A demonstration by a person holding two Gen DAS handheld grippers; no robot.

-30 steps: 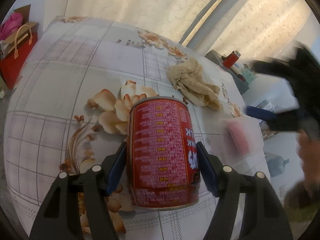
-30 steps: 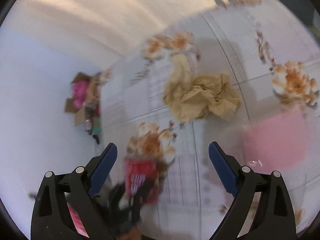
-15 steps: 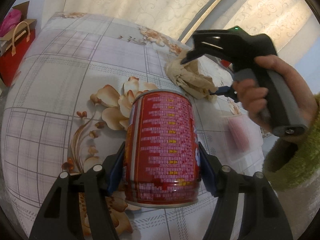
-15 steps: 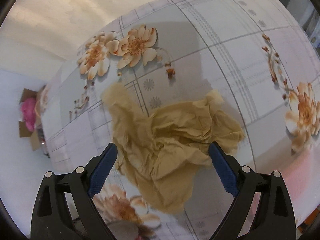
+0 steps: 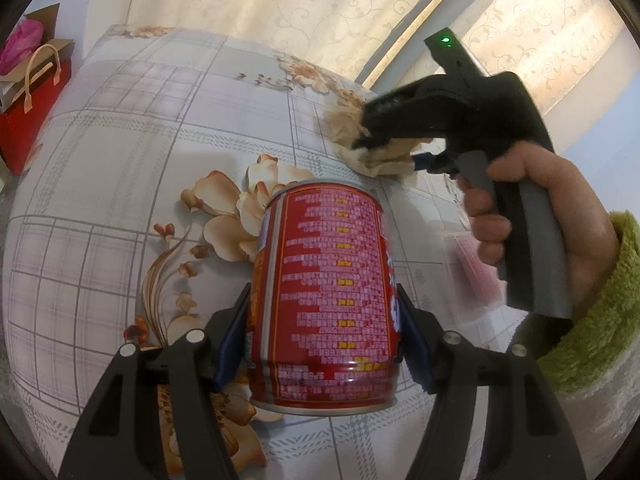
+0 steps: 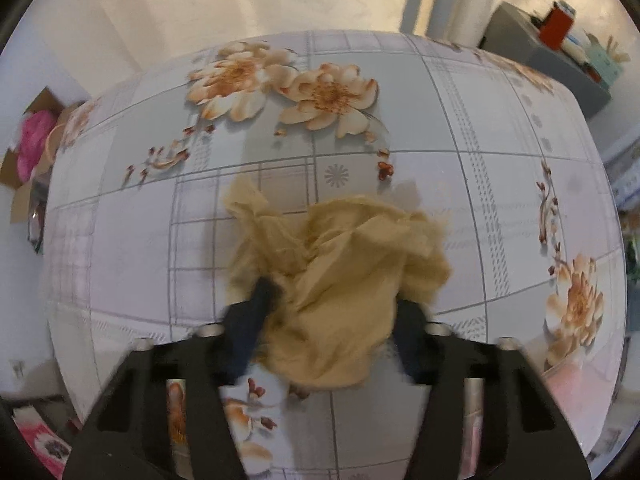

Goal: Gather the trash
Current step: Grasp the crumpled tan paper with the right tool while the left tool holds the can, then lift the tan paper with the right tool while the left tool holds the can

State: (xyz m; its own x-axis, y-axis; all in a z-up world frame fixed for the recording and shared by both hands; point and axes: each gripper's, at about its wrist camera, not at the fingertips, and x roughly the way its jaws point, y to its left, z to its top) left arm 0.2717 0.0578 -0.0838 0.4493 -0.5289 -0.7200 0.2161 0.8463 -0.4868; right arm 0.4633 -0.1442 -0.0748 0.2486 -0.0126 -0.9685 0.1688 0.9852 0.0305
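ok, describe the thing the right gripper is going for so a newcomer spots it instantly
Start at the flowered tablecloth. Near its middle, beyond the red can in the left gripper, lies the crumpled tan paper, with the right gripper closing around it. It is the only soft, beige, wrinkled thing there.

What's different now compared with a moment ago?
The right gripper swung in from the side and came down over the crumpled tan paper; its jaws have just been closing and now pinch the paper. The left gripper kept still, clamped on the red drink can on the flowered tablecloth.
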